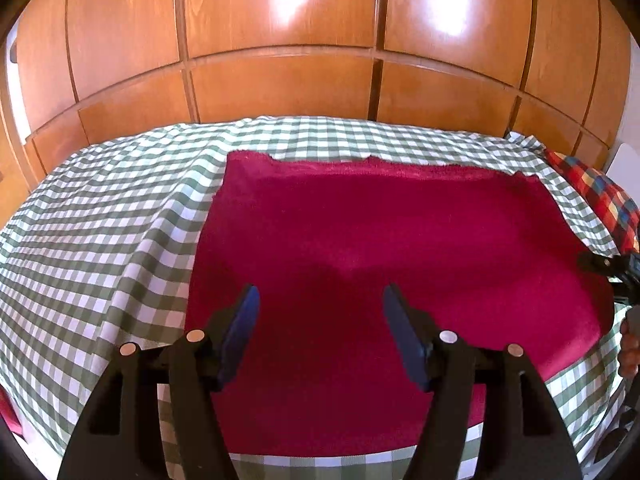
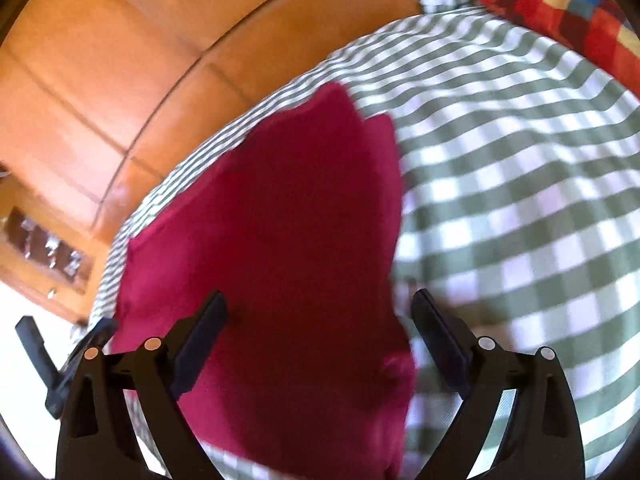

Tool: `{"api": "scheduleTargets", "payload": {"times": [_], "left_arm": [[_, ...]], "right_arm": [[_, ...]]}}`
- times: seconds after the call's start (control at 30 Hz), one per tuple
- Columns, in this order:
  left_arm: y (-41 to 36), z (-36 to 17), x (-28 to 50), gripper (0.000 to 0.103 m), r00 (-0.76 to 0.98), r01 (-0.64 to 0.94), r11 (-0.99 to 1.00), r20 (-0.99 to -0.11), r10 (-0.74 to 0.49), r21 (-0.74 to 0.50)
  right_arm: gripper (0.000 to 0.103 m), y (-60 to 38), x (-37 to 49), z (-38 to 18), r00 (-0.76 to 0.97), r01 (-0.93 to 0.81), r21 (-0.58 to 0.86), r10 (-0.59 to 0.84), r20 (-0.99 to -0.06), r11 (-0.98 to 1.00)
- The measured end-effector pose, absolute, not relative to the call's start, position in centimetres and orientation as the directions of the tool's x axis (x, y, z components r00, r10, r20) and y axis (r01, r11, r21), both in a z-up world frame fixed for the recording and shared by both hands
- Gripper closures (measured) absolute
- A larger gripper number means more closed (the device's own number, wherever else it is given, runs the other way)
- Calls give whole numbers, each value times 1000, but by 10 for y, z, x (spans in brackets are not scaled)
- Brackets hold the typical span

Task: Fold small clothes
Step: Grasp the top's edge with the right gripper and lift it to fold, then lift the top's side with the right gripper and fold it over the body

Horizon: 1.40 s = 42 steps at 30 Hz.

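Bright daylight, white glare on the wooden wardrobe doors [image 1: 288, 32]; right wrist view smeared with motion blur, both views fisheye-bent with dark corners.

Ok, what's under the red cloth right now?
The red cloth lies spread on a green-and-white checked sheet, which shows around its edges. Whatever is beneath the cloth's middle is covered.

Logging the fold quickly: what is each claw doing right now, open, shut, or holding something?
Left claw: open, empty, over the crimson terry cloth.
Right claw: open, empty, over the same cloth's edge.
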<state>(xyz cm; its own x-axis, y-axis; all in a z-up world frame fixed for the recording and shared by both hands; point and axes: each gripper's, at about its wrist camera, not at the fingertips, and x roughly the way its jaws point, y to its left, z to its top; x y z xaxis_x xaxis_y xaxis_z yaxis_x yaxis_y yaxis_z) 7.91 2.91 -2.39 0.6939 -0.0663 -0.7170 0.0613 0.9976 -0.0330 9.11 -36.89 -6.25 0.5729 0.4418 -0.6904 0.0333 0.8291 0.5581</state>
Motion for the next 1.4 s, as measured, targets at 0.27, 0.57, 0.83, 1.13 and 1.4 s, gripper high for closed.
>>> {"api": "scheduleTargets", "payload": {"times": [0.27,0.57,0.83,1.13,1.4], "left_arm": [[29,-34,78,39,676,57,998,-734,-68,-40],[30,-37,77,39,671,68,997,-737,-81,-49],[33,-40,77,39,665,81,994,-739,-108,-72],[47,-40,79,42,647,109,982,-739,-189,-156],[111,-26,69,45,654,53,943,-702,-280,-328]], "right_arm": [[45,-354,82,-63,553,6,624,517,-654,782],[72,-332,86,-37,573,-43,638,542,-614,769],[74,-294,86,15,598,-175,601,569,-564,780],[74,-209,101,56,541,-348,519,619,-569,781],[74,-115,115,50,444,-459,416,609,-657,785]]}}
